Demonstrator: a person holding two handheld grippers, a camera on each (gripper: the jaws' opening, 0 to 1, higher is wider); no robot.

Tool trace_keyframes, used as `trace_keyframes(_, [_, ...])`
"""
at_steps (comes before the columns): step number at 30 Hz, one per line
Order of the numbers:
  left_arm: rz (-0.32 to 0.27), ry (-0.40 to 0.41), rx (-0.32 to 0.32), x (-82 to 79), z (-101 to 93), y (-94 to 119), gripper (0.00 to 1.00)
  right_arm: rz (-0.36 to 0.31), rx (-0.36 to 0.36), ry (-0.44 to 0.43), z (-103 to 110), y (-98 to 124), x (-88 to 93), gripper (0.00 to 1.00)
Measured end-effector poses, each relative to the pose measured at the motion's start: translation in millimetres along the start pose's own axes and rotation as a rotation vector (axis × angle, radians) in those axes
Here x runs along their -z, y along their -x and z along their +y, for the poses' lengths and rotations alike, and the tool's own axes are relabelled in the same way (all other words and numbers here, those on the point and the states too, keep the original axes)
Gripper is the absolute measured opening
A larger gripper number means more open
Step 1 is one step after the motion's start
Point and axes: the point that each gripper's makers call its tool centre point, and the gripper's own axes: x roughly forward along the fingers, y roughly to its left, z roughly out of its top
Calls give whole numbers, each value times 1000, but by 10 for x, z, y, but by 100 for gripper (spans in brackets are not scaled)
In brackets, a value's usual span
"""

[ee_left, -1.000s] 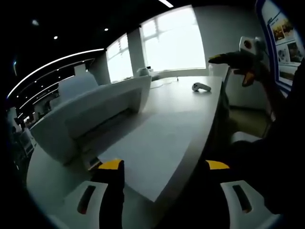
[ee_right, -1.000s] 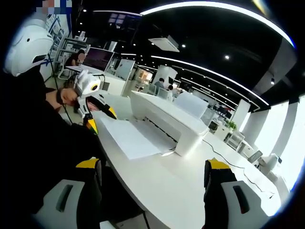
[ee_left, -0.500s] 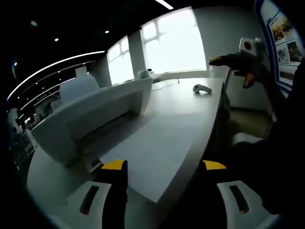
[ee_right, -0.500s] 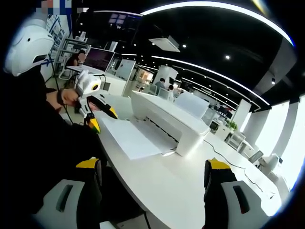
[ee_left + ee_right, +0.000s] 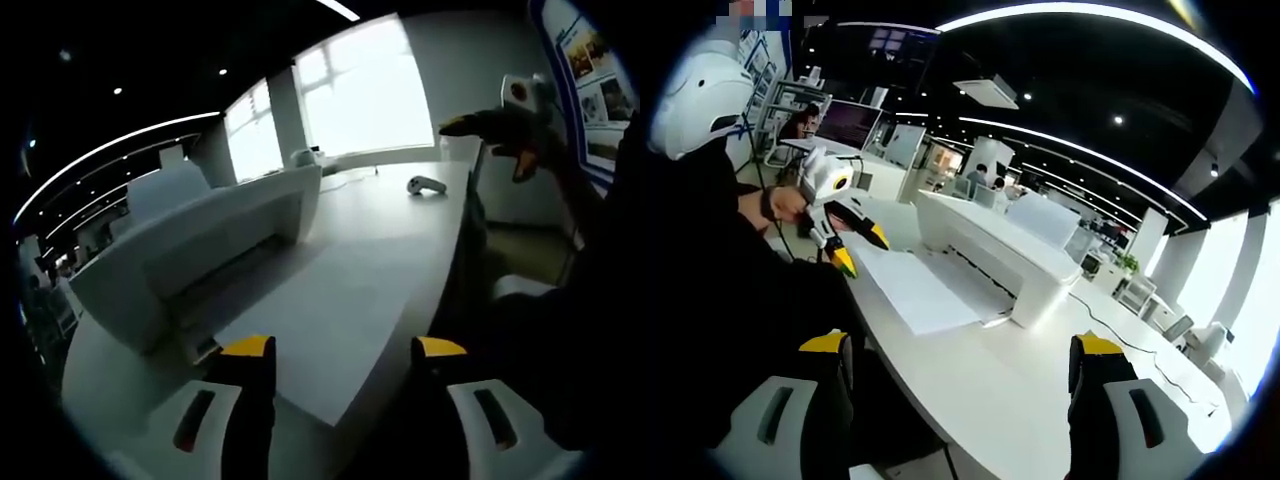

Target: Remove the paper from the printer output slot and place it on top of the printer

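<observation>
— Where is the paper?

— In the right gripper view the sheet of paper (image 5: 923,292) lies flat in the middle of the frame, one end at the output slot of the white printer (image 5: 995,252), the rest spread over the white table (image 5: 1020,400) toward the lower left. In the left gripper view the same paper (image 5: 325,330) fills the centre, reaching from the printer (image 5: 190,250) at the left down to the table edge near the bottom.

— And the claws?

— The left gripper (image 5: 343,350) rises from the bottom of its own view, its yellow-tipped jaws spread wide with nothing between them, framing the near edge of the sheet. The right gripper view shows it at the left (image 5: 862,248), held in a person's hand (image 5: 780,205), its tips just at the sheet's near corner; whether they touch the paper I cannot tell.

— The right one?

— The right gripper (image 5: 960,350) also stands released, jaws far apart at the bottom of its view, well back from the paper. It appears at the upper right of the left gripper view (image 5: 495,140), raised above the table.

— Anything else on the table?

— A small white handheld device (image 5: 425,184) lies far up the table, toward the bright windows (image 5: 360,90), and a cable (image 5: 1130,345) trails at the right beyond the printer.
</observation>
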Motion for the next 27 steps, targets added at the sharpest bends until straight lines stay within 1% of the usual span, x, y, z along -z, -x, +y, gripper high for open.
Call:
trace_keyframes(3, [1,-4,-2,4,7,-3,56,2,-3,1,11,-10,6,84])
trace_keyframes(6, [4,-10,-7,11,21,-3,52,3,-2,4,11,-12,6,84])
trace_keyframes(9, [2,-17,-6,9,25,-2,50,-4,-5,1,19,-11,-9,84])
trace_keyframes(22, [-3,-24,-8,6,38,-3,46,-6,-6,7,23,-10,-22,84])
trace_keyframes(27, [-3,-22,-7,7,40,-7,46,-4,-3,8,14,-6,-18,84])
